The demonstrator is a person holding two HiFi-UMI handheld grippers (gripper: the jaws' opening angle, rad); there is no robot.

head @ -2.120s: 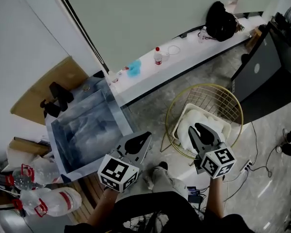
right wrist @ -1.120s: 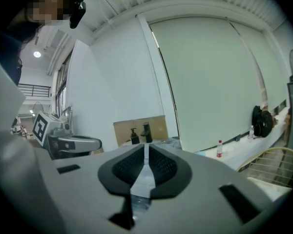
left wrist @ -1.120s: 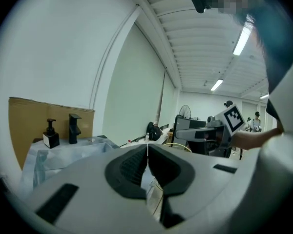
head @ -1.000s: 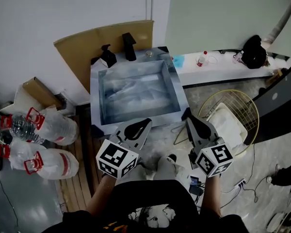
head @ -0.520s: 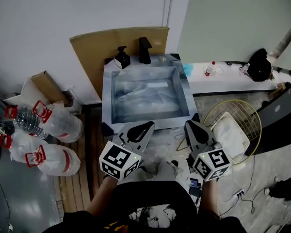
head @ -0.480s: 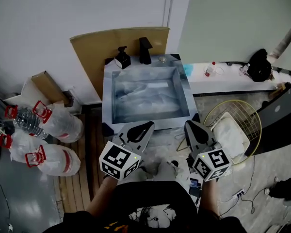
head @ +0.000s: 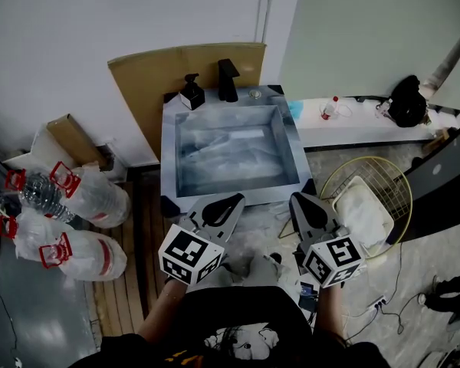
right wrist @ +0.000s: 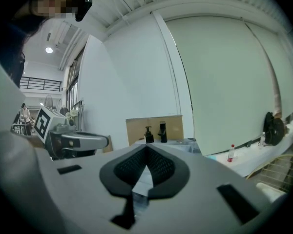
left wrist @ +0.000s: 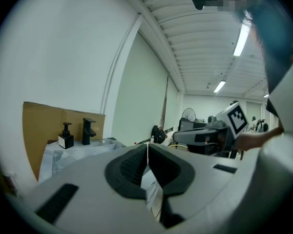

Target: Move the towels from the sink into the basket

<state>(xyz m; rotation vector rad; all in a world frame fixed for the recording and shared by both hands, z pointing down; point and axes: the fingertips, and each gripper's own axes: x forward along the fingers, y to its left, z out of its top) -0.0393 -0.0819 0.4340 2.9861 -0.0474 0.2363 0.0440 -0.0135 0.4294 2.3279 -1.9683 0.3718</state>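
Note:
The sink [head: 171, 190] stands ahead of me, lined with shiny film. Pale folds [head: 222, 146] lie in its basin; towel or film, I cannot tell. To the right, the gold wire basket [head: 337, 176] holds a white towel [head: 364, 215]. My left gripper [head: 236, 198] [left wrist: 147, 147] hovers just before the sink's front rim, jaws shut and empty. My right gripper [head: 295, 198] [right wrist: 146, 148] is level with it, between sink and basket, also shut on nothing. Each shows in the other's view: the right gripper [left wrist: 205, 138], the left gripper [right wrist: 78, 140].
A black faucet [head: 227, 69] and a soap dispenser [head: 190, 94] stand at the sink's back, before a cardboard sheet [head: 149, 67]. Water jugs [head: 88, 205] lie on the left. A white ledge [head: 353, 125] with a bottle [head: 325, 110] and a black bag [head: 408, 102] runs at right.
The view has swung from the basket to the sink. The right gripper, earlier open above the towel in the basket, is now shut in front of the sink. The towel stays in the basket.

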